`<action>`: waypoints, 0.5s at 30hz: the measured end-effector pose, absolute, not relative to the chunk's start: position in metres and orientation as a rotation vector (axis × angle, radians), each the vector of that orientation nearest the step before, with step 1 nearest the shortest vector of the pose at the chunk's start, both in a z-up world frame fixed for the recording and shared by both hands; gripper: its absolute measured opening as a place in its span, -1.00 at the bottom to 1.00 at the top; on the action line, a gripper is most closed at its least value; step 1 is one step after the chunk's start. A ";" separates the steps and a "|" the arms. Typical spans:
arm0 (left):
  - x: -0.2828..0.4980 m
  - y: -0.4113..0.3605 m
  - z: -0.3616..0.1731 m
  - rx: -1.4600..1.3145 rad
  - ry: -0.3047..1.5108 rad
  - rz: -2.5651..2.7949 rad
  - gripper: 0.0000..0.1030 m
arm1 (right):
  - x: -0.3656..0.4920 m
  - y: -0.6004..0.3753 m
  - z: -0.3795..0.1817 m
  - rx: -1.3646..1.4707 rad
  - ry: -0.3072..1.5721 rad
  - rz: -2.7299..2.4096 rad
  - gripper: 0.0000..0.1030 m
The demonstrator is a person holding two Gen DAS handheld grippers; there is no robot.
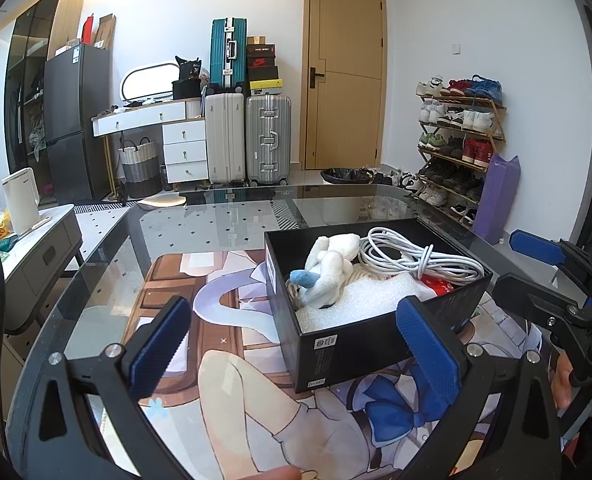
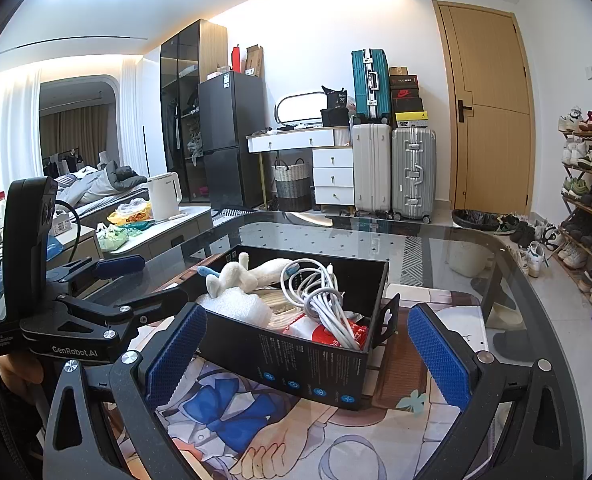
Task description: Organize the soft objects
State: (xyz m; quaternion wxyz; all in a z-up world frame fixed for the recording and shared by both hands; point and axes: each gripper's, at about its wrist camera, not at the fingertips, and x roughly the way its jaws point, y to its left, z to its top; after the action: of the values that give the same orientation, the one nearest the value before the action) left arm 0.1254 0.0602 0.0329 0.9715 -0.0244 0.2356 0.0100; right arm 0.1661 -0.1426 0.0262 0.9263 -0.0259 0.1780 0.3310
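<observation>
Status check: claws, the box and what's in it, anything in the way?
Left claw open, empty; right claw open, empty. Box on table, holding plush toy, white cable, foam. Nothing in the way.

Glossy glass table (image 1: 224, 224), matt black cardboard box (image 1: 347, 356), fluffy plush toy (image 1: 331, 268)

Black box (image 1: 359, 344), white plush (image 1: 329, 268), white cable (image 1: 415, 258).

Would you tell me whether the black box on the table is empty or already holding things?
Holding things: the black box contains a white plush toy and coiled white cable.
</observation>
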 end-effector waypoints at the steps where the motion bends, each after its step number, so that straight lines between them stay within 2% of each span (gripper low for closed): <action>1: 0.125 0.060 0.033 -0.049 0.475 0.020 1.00 | 0.166 -0.143 0.026 -0.053 0.365 0.678 0.99; 15: 0.125 0.060 0.033 -0.048 0.474 0.020 1.00 | 0.166 -0.143 0.026 -0.052 0.365 0.678 0.99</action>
State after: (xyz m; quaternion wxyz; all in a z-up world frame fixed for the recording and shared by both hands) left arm 0.1254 0.0599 0.0329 0.9717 -0.0239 0.2349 0.0099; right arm 0.1662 -0.1427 0.0258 0.9264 -0.0255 0.1781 0.3308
